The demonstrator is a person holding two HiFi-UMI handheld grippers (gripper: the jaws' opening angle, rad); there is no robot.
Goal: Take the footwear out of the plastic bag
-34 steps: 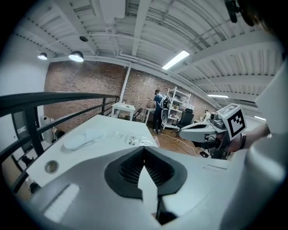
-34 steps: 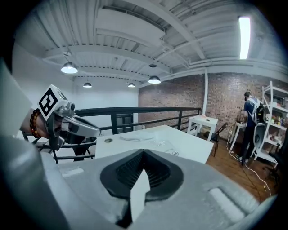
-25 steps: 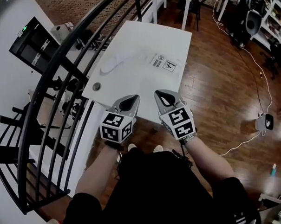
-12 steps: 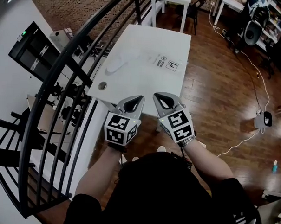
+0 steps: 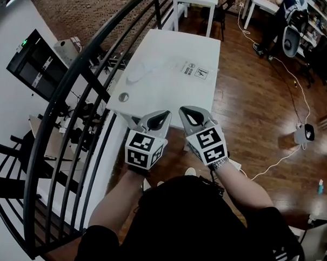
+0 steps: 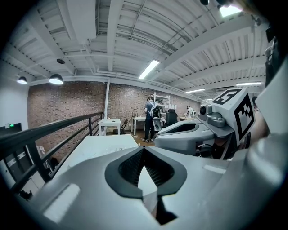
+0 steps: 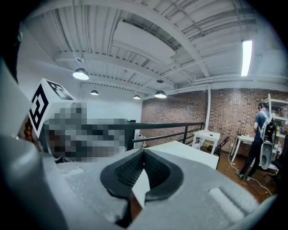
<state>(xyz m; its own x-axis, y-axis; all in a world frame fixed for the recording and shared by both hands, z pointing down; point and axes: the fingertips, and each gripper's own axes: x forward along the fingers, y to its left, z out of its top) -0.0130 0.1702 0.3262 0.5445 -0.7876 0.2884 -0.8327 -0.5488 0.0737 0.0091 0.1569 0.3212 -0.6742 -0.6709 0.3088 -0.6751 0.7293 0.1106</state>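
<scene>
A clear plastic bag (image 5: 169,72) with printed labels lies flat on the white table (image 5: 151,98). Inside it I make out a pale shoe sole (image 5: 138,75) toward the table's left side. In the head view my left gripper (image 5: 158,114) and right gripper (image 5: 187,110) hover side by side over the table's near edge, both shut and holding nothing. The left gripper view shows its tips (image 6: 143,148) touching, with the table (image 6: 96,146) beyond. The right gripper view likewise shows tips (image 7: 144,152) closed and the table (image 7: 189,152) ahead.
A black metal railing (image 5: 75,88) runs along the table's left side. A small round disc (image 5: 123,97) lies near the table's front left corner. More white tables (image 5: 197,1) stand beyond, a person (image 5: 281,8) stands at far right, and cables (image 5: 291,89) cross the wooden floor.
The view has shifted slightly, so the table sits a little farther up the frame. Both grippers stay shut in about the same place over the table's near edge.
</scene>
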